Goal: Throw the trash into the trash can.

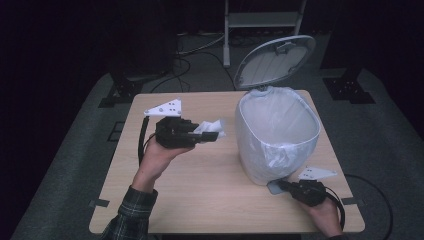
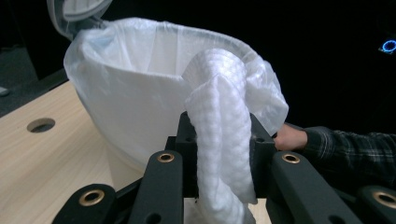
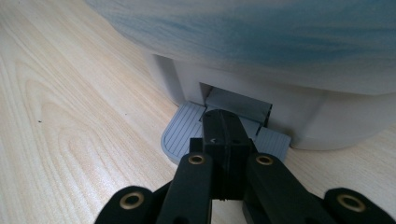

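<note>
Plaid sleeve [image 1: 131, 212] at near edge of tabletop [image 1: 200, 200], cut off by frame bottom; belongs to person's left arm.

Right gripper [image 1: 286, 186], near right corner of tabletop: jaws pressed tight together w/ nothing between them, tips resting on grey ribbed pedal [image 3: 187, 133] at foot of bin. Right gripper view: pedal partly covered by the jaws, its hinge lost in a dark slot in the bin base. Hand behind it cut off at wrist by frame bottom.

Left gripper [image 1: 212, 135], toward left edge, about mid-depth, held above the tabletop, pointing at bin. Jaws clamped on white wipe [image 2: 219, 135]. Wipe crumpled, quilted texture; top end sticks up past the jaws, lower end drops out of frame in left gripper view. Grey three-cornered plate [image 1: 165, 107] on top of gripper. Cable runs down behind the wrist, partly hidden.

White pedal bin [image 1: 260, 145], right half of tabletop, reaching nearly to far edge. Lined w/ translucent bag [image 1: 280, 152] folded over rim; inside bottom not visible. Lid [image 1: 275, 60] stands raised at the back, underside facing camera, hinge hidden by bag. Wipe is left of bin, near rim height, apart from it.

Round hole [image 2: 41, 124] in tabletop beside bin, seen in left gripper view.

Beyond far edge: floor cables, stand legs, white frame, too dark to make out.
</note>
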A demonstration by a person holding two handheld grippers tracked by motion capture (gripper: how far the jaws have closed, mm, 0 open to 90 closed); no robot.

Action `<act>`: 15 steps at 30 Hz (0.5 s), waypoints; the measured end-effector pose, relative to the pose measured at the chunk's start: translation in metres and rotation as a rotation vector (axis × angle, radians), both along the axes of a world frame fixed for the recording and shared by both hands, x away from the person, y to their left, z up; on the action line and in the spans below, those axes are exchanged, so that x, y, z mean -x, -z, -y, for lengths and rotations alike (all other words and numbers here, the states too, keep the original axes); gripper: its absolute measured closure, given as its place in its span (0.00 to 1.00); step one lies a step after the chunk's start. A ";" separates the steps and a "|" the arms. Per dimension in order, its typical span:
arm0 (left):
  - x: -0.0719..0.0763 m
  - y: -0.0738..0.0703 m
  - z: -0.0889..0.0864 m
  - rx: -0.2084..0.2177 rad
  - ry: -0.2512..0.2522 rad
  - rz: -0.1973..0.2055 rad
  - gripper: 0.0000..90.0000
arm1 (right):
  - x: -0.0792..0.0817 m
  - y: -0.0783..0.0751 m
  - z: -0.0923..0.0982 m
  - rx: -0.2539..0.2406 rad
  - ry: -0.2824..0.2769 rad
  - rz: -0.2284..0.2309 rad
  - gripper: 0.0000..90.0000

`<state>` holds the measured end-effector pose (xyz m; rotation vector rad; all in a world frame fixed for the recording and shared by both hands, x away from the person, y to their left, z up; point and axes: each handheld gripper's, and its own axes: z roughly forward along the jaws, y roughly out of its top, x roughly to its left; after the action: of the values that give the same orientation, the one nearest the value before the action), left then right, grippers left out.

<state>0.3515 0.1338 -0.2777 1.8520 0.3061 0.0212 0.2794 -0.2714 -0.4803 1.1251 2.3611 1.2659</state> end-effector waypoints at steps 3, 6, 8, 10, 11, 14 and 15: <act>-0.002 -0.005 0.004 0.009 0.009 0.003 0.81 | 0.000 0.000 0.000 0.000 0.000 -0.001 1.00; -0.005 -0.009 0.009 0.021 0.021 0.005 0.81 | 0.000 0.000 0.000 -0.001 0.000 -0.002 1.00; -0.006 -0.011 0.013 0.021 0.025 0.008 0.81 | 0.000 0.000 0.000 -0.001 0.000 -0.003 1.00; -0.008 -0.014 0.017 0.023 0.033 0.007 0.81 | 0.000 0.000 0.000 -0.001 0.001 -0.002 1.00; -0.009 -0.015 0.019 0.022 0.036 0.007 0.81 | 0.000 0.000 0.000 -0.002 0.001 -0.004 1.00; -0.011 -0.021 0.028 0.021 0.053 0.010 0.81 | 0.000 0.000 0.000 -0.003 -0.001 -0.004 1.00; -0.011 -0.021 0.028 0.021 0.053 0.010 0.81 | 0.000 0.000 0.000 -0.003 -0.001 -0.004 1.00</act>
<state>0.3625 0.1056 -0.2568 1.8383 0.2489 -0.0090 0.2798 -0.2718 -0.4803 1.1289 2.3639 1.2683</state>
